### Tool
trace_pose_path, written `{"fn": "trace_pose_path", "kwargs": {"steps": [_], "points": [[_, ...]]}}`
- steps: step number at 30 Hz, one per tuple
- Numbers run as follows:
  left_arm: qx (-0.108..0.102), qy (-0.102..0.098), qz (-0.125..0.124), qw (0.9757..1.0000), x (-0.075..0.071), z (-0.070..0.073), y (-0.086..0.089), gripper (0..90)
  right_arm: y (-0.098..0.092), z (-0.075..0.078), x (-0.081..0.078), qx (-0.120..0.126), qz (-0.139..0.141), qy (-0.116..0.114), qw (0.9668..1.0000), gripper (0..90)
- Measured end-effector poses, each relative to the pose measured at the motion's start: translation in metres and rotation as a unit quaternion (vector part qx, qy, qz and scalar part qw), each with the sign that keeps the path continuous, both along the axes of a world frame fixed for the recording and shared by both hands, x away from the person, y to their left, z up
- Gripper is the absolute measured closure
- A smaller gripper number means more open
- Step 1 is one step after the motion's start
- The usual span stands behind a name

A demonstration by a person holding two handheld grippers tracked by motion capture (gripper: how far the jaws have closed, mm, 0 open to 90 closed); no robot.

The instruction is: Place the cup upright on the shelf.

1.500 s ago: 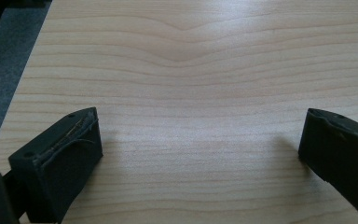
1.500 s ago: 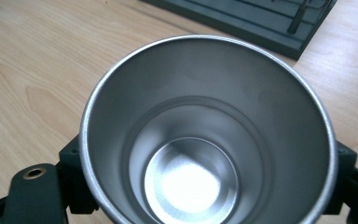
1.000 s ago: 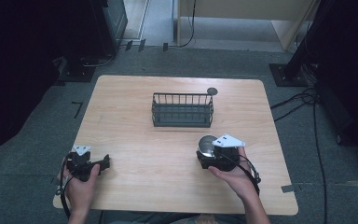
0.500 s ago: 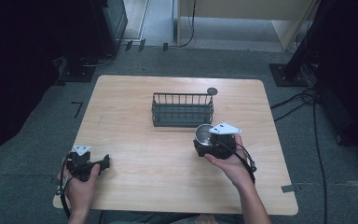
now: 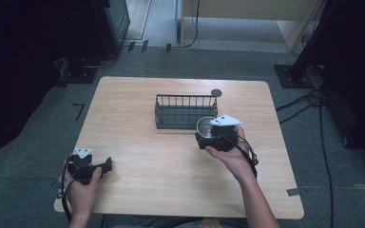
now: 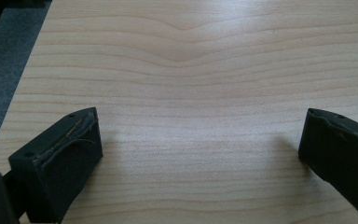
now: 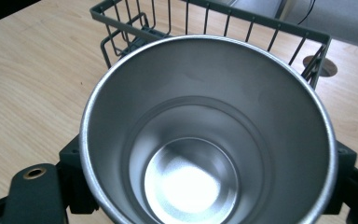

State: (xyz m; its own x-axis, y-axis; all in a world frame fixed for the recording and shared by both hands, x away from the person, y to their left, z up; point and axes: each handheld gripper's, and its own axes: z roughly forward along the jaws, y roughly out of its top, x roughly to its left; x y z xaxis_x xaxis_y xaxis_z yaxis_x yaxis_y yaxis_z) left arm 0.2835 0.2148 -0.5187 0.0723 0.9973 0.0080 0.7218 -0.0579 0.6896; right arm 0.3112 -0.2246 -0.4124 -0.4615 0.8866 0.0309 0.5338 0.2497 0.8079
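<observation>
The right gripper (image 5: 208, 134) has its fingers clamped on either side of a steel cup (image 5: 205, 126), mouth up, carried just off the near right corner of the wire basket (image 5: 184, 112). From the right gripper view the cup (image 7: 208, 135) is empty and upright, with the basket's (image 7: 279, 35) rail right behind its rim. To do this well, I'd say lift until the cup's base clears that top rail, keep it level, centre it over the basket floor, then lower before loosening the grip. A clipped rail could tip it. The left gripper (image 5: 105, 165) rests at the near left edge, fingers (image 6: 58, 154) spread wide over bare wood, holding nothing. The tabletop (image 5: 123, 128) is pale wood grain, with 1 small dark disc (image 5: 216, 92) behind the basket. Grey carpet surrounds it, cables (image 5: 313, 102) trailing at right, dark equipment at the back
</observation>
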Motion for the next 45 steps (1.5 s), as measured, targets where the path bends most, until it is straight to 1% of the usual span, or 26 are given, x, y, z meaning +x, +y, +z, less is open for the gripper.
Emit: {"fn": "trace_pose_path", "kwargs": {"steps": [2, 7, 15, 24, 31, 35, 45], "points": [[0.000, 0.000, 0.000, 1.0000, 0.000, 0.000, 0.000, 0.0, 0.003, 0.001, 0.003, -0.010, -0.004, -0.005, 0.9999, 18.2], [0.000, 0.000, 0.000, 1.0000, 0.000, 0.000, 0.000, 0.0, 0.008, 0.004, 0.011, -0.011, -0.006, -0.006, 0.9999, 18.2], [0.000, 0.001, -0.001, 1.0000, 0.000, 0.000, 0.000, 0.0, 0.014, 0.016, 0.025, -0.006, -0.013, -0.019, 0.9997, 18.2], [0.001, 0.002, -0.001, 1.0000, 0.000, 0.000, 0.000, 0.0, 0.016, 0.027, 0.042, -0.003, -0.033, -0.031, 0.9990, 18.3], [0.002, 0.002, -0.001, 1.0000, 0.000, 0.000, 0.000, 0.0, 0.019, 0.030, 0.056, 0.006, -0.047, -0.035, 0.9983, 18.2], [0.001, 0.002, -0.001, 1.0000, 0.000, 0.000, 0.000, 0.0, 0.021, 0.031, 0.064, 0.010, -0.061, -0.044, 0.9971, 18.3], [0.001, 0.001, 0.000, 1.0000, 0.000, 0.000, 0.000, 0.0, 0.023, 0.029, 0.089, 0.011, -0.082, -0.050, 0.9953, 18.3]]}}
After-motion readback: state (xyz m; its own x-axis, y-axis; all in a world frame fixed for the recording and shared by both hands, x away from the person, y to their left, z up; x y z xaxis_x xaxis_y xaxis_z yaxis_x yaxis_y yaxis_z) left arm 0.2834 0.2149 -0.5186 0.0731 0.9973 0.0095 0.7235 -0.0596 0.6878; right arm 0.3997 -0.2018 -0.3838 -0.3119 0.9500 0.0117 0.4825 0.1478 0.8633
